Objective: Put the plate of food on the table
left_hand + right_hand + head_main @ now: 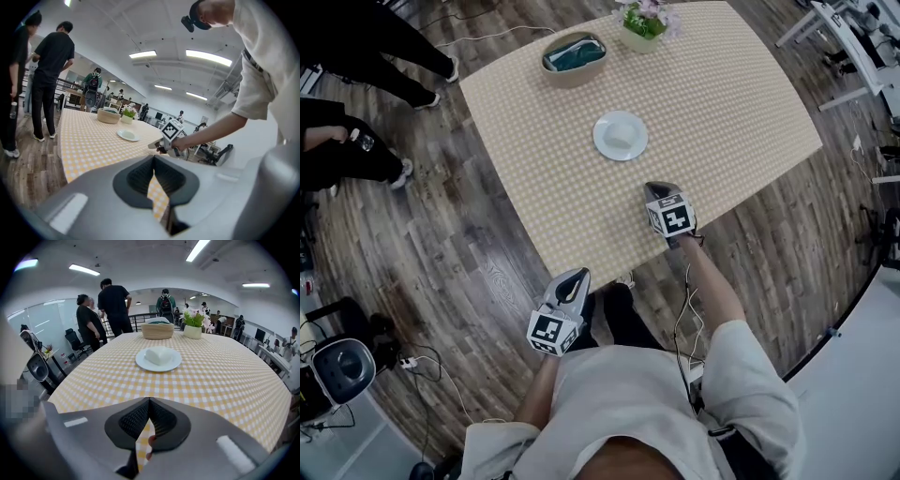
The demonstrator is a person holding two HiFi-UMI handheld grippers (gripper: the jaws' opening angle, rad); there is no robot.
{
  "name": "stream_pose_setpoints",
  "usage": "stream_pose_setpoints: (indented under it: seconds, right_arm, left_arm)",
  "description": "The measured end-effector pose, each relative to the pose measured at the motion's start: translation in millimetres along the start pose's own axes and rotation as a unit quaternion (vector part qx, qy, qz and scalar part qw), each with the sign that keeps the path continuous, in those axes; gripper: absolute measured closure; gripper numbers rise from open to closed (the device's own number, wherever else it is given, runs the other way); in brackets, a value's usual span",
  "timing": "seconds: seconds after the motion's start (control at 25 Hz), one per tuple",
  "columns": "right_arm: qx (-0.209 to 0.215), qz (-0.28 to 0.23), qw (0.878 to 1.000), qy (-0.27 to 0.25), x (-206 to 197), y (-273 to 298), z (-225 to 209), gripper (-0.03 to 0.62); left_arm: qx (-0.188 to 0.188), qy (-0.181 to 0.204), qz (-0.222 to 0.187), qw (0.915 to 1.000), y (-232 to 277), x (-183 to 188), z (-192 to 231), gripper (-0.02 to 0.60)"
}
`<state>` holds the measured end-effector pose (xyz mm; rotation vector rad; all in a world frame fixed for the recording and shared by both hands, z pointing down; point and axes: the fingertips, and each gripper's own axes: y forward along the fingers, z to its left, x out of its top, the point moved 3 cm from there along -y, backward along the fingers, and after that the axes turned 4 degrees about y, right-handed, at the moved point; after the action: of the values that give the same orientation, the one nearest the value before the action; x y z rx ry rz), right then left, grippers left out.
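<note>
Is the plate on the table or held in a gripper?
On the table: the plate lies flat on it, apart from the shut, empty right gripper.

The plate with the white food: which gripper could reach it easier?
Right, probably. The right gripper is over the near edge of the table, facing the plate, shut and empty. The left gripper hangs off the table, over the floor.

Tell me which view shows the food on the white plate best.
The right gripper view: the food sits near and central on its plate and shows as a pale block. The head view shows it from above, small and pale against the plate. The left gripper view shows the plate far off and nearly edge-on, and the food barely shows.
</note>
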<state>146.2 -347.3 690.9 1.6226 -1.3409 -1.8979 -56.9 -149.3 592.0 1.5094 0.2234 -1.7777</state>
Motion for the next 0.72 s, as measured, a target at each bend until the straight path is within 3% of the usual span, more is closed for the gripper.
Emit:
stream_pose_setpoints:
  seconds: [0.32, 0.72]
  right_arm:
    - [0.02, -0.057, 0.998, -0.007, -58, -81, 39, 0.595]
    - [0.054, -0.139, 0.988, 0.033, -122, -191, 88, 0.595]
  left_arm:
    - [-0.009, 0.022, -0.002, 0.9997, 7, 10, -31, 0.572]
    - [-0.011, 0.063, -0.01, 0.9979, 12, 20, -88, 0.571]
